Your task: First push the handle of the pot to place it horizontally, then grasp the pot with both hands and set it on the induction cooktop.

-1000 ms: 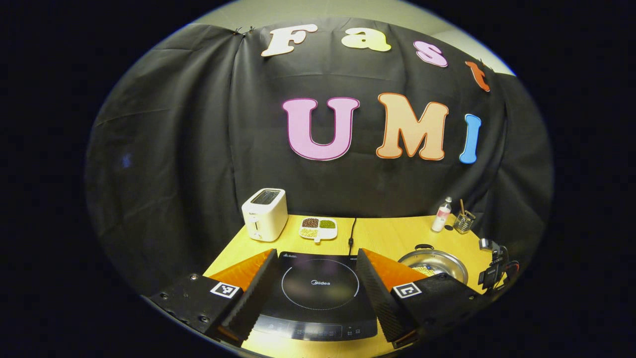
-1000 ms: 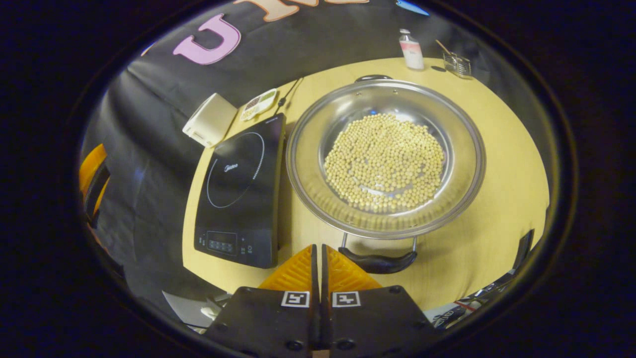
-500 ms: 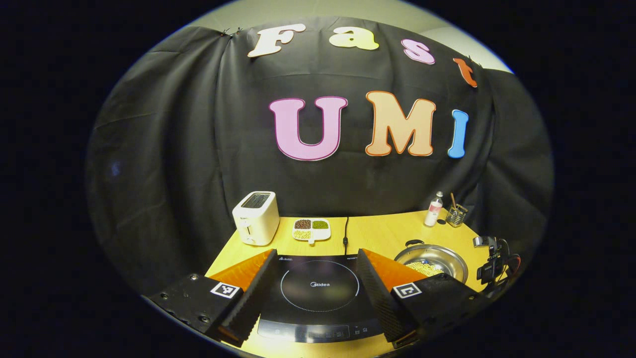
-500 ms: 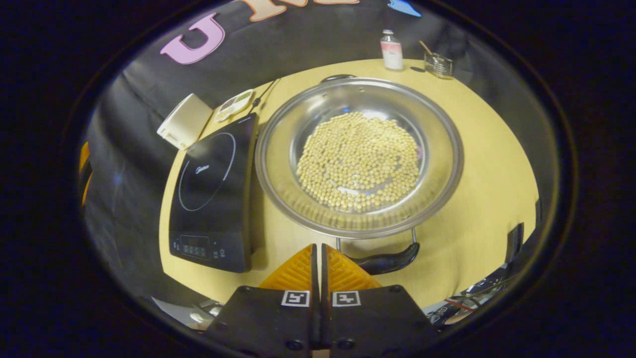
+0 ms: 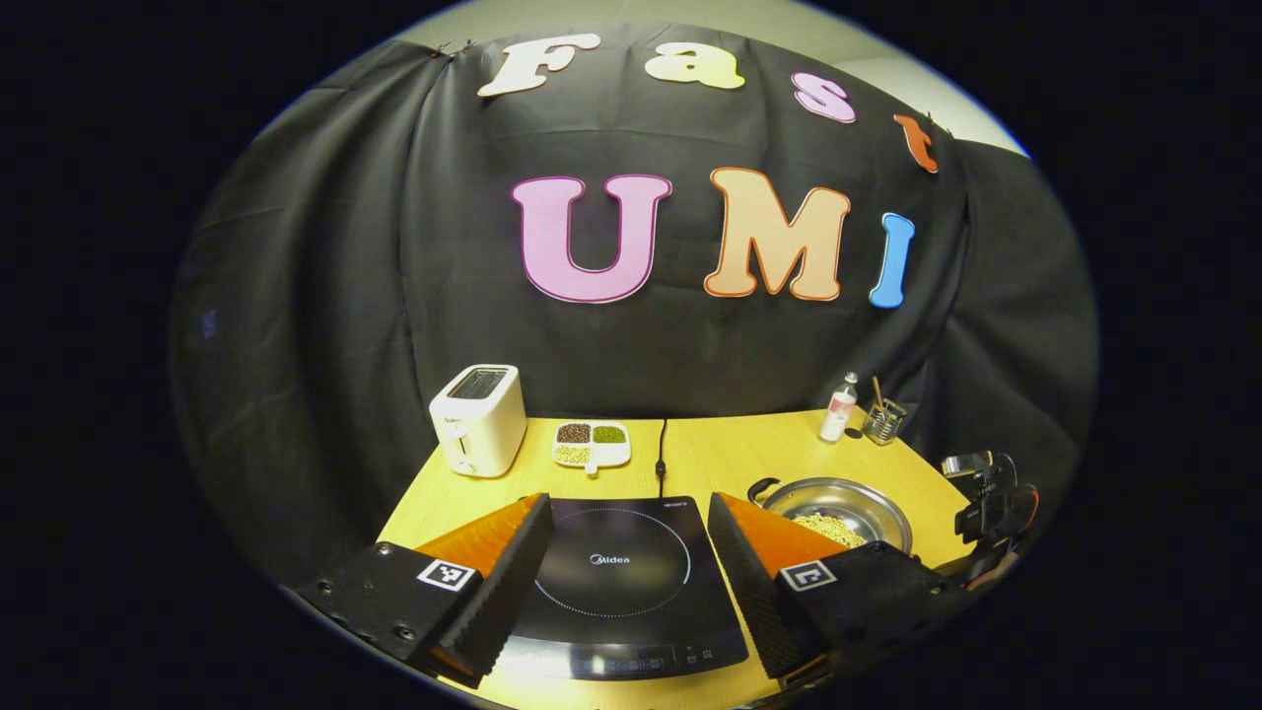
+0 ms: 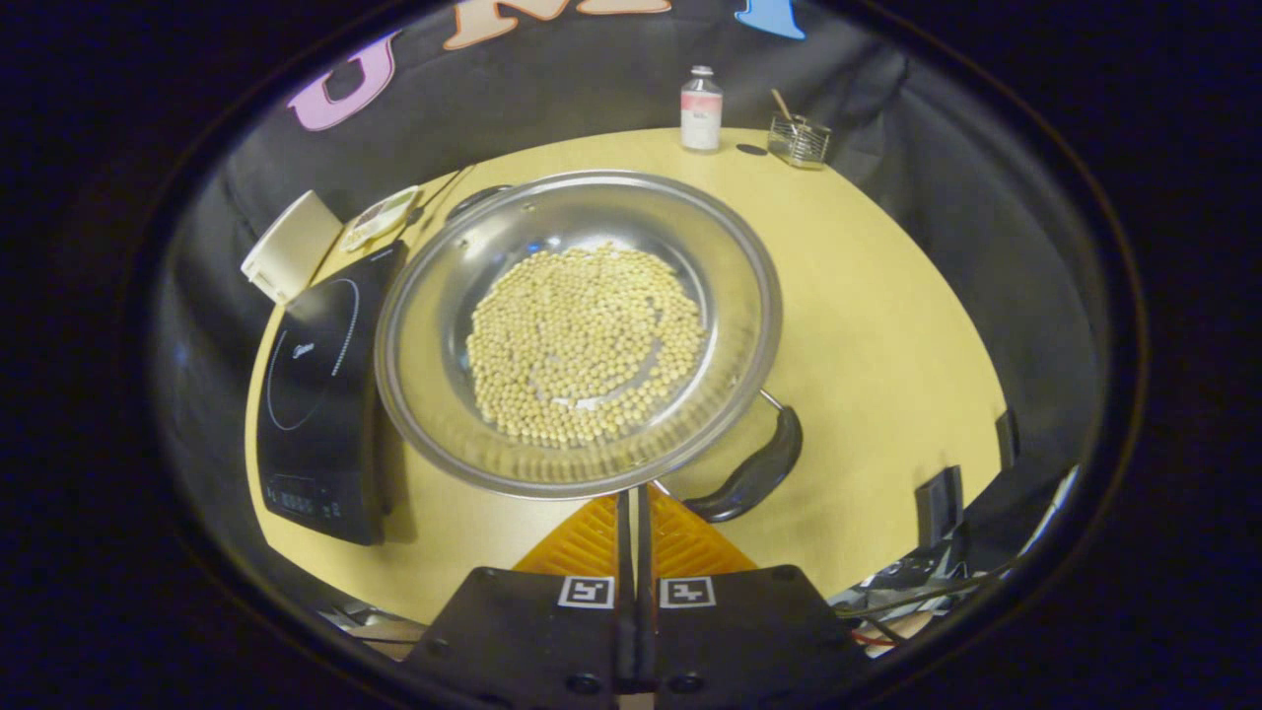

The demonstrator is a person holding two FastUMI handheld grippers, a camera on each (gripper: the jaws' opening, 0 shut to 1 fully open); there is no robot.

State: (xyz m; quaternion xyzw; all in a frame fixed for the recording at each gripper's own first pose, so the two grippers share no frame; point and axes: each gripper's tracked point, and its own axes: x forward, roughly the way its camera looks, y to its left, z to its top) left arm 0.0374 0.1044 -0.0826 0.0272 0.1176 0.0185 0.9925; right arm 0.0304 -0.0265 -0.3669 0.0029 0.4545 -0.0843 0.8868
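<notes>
A wide steel pot (image 6: 424,325) holding pale beans (image 6: 582,340) sits on the wooden table, just right of the black induction cooktop (image 6: 315,385). Its near black handle (image 6: 754,471) angles off to the lower right; the far handle (image 6: 473,200) points toward the cooktop's back corner. My right gripper (image 6: 633,498) is shut, its tips at the pot's near rim beside the handle's end. In the left gripper view my left gripper (image 5: 629,498) stands open above the cooktop (image 5: 616,582), with the pot (image 5: 873,495) to the right and the right gripper's body (image 5: 991,498) beyond it.
A white toaster (image 5: 478,419) and a divided dish of grains (image 5: 592,444) stand at the back left, with the cooktop's cable (image 5: 661,454) beside them. A small bottle (image 6: 701,108) and a wire holder (image 6: 799,138) stand at the back right. The table's front edge is close.
The pot has turned: its near handle swung from facing my right gripper round to the right, and the pot slid left in that view. The left gripper view panned slightly right.
</notes>
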